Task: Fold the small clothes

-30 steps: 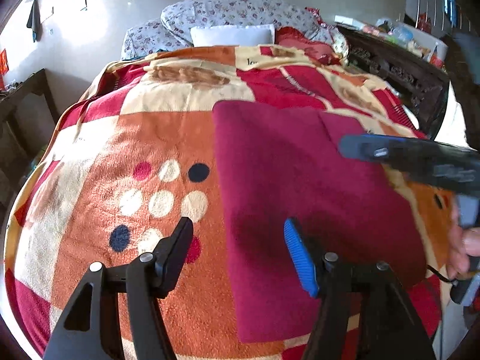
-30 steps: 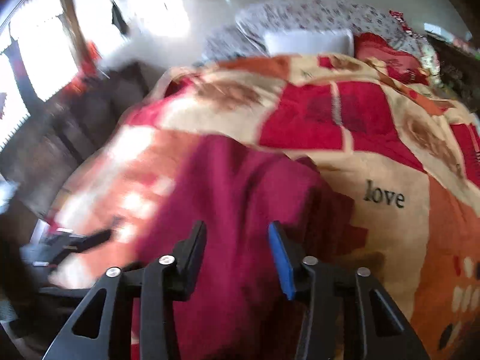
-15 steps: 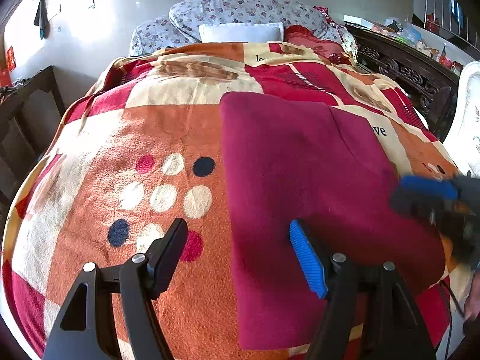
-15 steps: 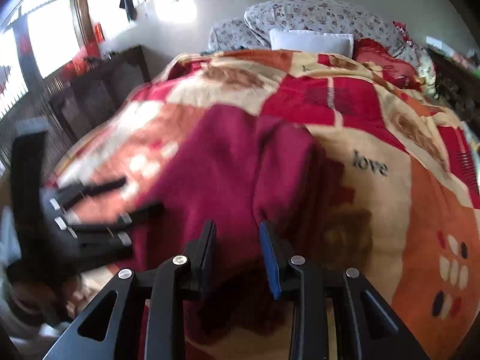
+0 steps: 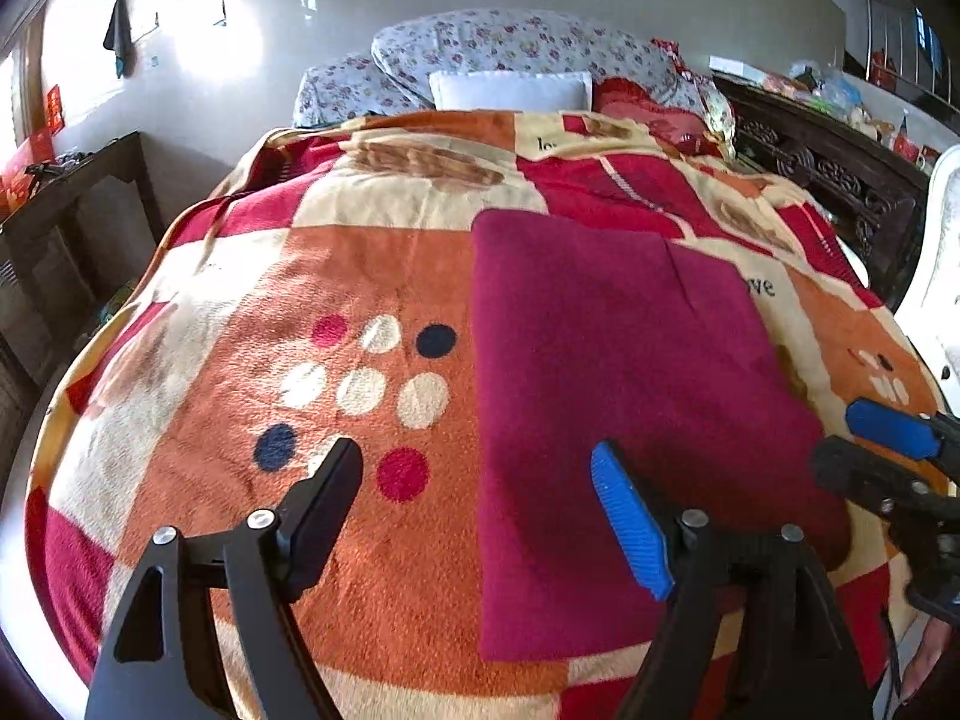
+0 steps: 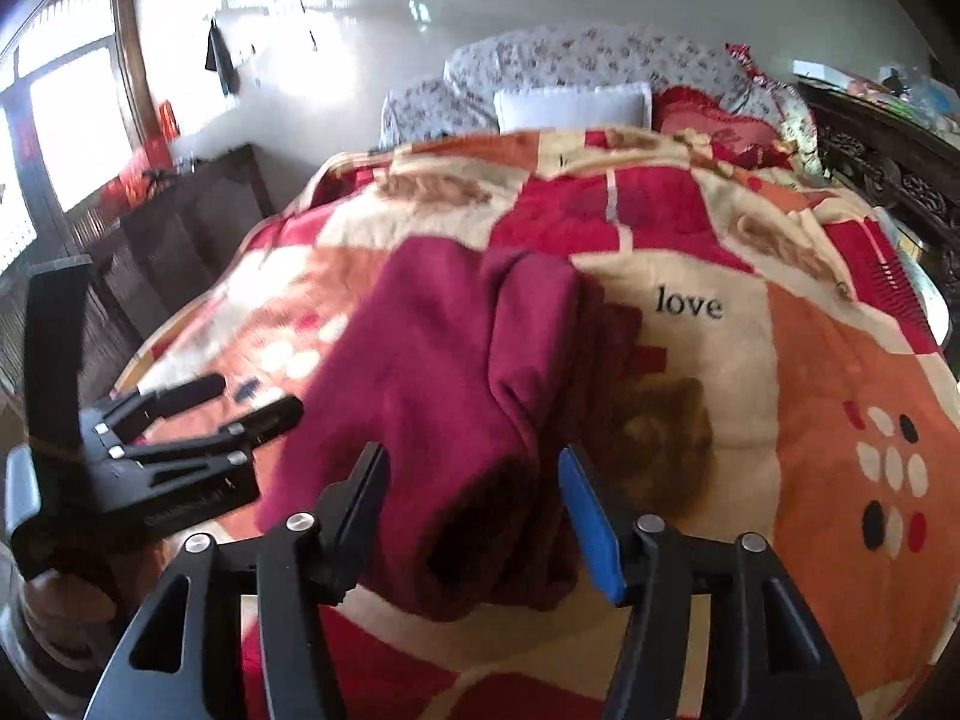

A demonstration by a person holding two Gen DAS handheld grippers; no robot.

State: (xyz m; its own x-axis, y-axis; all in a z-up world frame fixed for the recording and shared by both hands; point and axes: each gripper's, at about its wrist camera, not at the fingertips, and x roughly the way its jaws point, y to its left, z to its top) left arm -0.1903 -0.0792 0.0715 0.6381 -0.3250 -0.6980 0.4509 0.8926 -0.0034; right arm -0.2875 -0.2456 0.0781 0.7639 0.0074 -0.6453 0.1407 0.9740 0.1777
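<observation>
A dark magenta garment [image 5: 612, 372] lies folded flat on the patterned blanket; it also shows in the right wrist view [image 6: 456, 384]. My left gripper [image 5: 480, 510] is open and empty, straddling the garment's near left edge from above. My right gripper [image 6: 471, 498] is open with its jaws on either side of the garment's near right folded edge, and I cannot tell whether they touch it. The right gripper [image 5: 864, 450] shows at the right edge of the left wrist view; the left gripper [image 6: 228, 402] shows at the left of the right wrist view.
The blanket [image 5: 300, 300] covers a bed with floral pillows [image 5: 498, 54] and a white pillow [image 5: 510, 90] at the head. A dark carved wooden side [image 5: 840, 174] runs along the right. A dark table [image 5: 60, 228] stands at the left.
My right gripper has opened wider and pulled back toward the garment's near right corner. My left gripper has stayed open and nearly still.
</observation>
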